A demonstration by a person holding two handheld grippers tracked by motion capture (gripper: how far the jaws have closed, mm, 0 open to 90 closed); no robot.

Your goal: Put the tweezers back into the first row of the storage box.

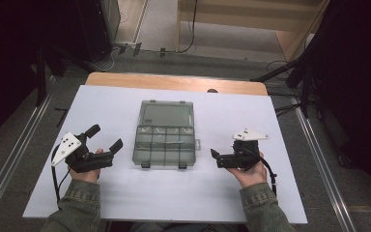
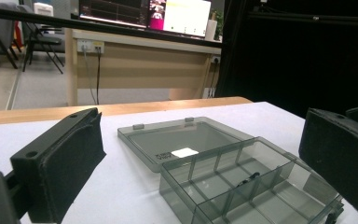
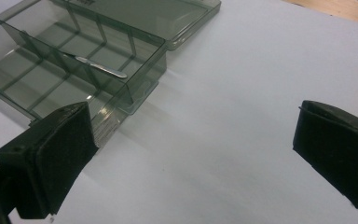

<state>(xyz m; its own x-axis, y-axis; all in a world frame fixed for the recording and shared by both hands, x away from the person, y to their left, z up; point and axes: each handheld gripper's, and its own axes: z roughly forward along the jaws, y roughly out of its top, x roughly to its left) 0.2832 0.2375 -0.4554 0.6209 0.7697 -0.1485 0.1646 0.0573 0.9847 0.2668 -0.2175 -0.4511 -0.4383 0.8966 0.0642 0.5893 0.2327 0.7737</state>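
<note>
While the see-through grey plastic box with little walls inside [image 1: 165,145] lies open in the middle of the white bench [image 1: 125,193], both tongs wait beside it with nothing in them. Its flat lid [image 1: 166,115] is already folded back and rests on the bench behind it. One thin silver tool [image 3: 100,66] lies in one of the little rooms of the box, and the other rooms look bare. So I think the opening part is done, and taking the tool out, or closing the lid, is not yet done.

The left tongs [image 1: 107,139] are spread apart, near the left side of the box but not touching it. The right tongs [image 1: 214,155] are spread apart too, just off its right side.

Nothing lies between the tongs and the box. The thin inner walls may make the tool hard to pinch. Past the far wooden edge there is a wooden desk [image 2: 140,65] with cables and screens [image 2: 144,11].
</note>
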